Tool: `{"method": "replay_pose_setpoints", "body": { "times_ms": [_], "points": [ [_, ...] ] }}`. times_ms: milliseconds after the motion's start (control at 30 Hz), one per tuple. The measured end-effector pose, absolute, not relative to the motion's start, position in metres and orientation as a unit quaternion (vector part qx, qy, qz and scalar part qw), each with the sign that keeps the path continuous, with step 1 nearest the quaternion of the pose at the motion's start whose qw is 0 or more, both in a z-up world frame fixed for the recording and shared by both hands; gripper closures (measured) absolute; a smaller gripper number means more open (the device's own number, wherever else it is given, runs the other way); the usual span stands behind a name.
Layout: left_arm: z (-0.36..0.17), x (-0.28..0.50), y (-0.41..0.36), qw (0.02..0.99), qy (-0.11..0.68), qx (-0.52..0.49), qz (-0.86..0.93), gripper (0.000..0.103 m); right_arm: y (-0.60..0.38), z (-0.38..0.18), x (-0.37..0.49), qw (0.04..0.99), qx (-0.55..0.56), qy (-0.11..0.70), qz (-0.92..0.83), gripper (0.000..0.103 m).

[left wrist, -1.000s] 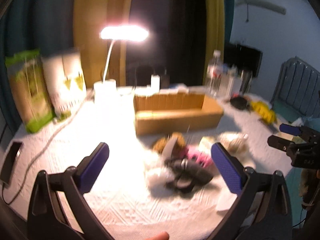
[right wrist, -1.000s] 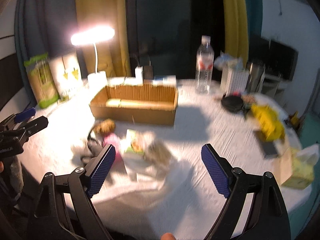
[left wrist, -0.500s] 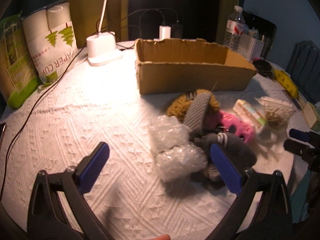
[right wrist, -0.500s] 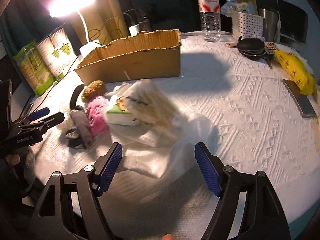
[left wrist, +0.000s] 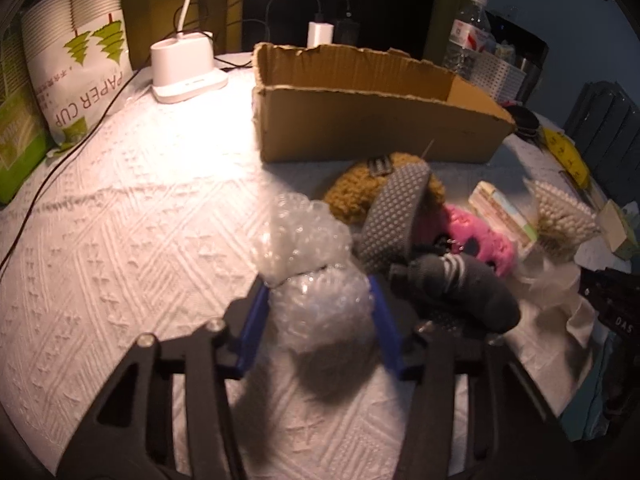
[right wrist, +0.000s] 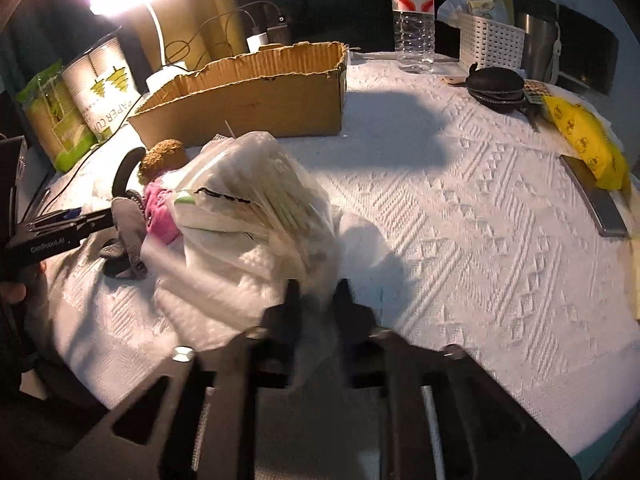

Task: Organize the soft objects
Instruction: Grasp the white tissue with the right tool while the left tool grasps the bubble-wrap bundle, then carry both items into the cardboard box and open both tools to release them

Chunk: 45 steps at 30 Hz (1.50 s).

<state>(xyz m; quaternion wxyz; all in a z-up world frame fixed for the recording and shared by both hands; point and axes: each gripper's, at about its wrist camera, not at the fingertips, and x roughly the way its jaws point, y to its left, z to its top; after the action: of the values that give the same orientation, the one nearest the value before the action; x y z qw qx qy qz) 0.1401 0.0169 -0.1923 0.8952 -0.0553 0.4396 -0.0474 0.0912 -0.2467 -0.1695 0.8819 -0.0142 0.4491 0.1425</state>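
I am looking across the counter [right wrist: 480,216], spread with a white textured cloth. The largest container on it is the open cardboard box [left wrist: 372,116], standing at the far side; from either wrist view I see only its inner walls, nothing lying in them, and its floor is hidden. Behind it to the right a white slotted basket [right wrist: 490,42] holds packets I cannot make out.

In front of the box lies the heap of soft things: a clear plastic bag [right wrist: 256,196] stuffed with pale material, a wad of bubble wrap [left wrist: 308,264], a brown knitted piece [left wrist: 360,192], a grey dotted strap [left wrist: 392,216], a dark grey sock with white stripes [left wrist: 456,288] and a pink fluffy item [left wrist: 480,236], all touching or overlapping.

My left gripper [left wrist: 318,300] has just been closing; its blue fingers [left wrist: 252,332] press on the near lump of the bubble wrap, which bulges between them. My right gripper [right wrist: 316,300] has just closed almost fully, pinching the near edge of the plastic bag; the fingers there are blurred, so I cannot see how much film they hold.
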Motion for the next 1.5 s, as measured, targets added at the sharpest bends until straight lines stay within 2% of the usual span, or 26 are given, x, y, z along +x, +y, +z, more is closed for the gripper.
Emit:
{"method": "replay_pose_setpoints", "body": {
  "times_ms": [633,1067,1500],
  "points": [
    [-0.118,0.109,0.031,0.933,0.348,-0.064,-0.056,0.056,-0.265,-0.065,0.082,0.939,-0.060,0.319,0.111,0.092],
    [-0.071,0.138,0.026,0.953,0.288,-0.053,-0.078,0.056,-0.244,0.017,0.137,0.963,-0.109,0.206,0.138,0.092],
    [-0.066,0.185,0.016,0.955,0.279,-0.051,-0.084,0.056,-0.214,0.046,0.204,0.974,-0.115,0.129,0.144,0.092]
  ]
}}
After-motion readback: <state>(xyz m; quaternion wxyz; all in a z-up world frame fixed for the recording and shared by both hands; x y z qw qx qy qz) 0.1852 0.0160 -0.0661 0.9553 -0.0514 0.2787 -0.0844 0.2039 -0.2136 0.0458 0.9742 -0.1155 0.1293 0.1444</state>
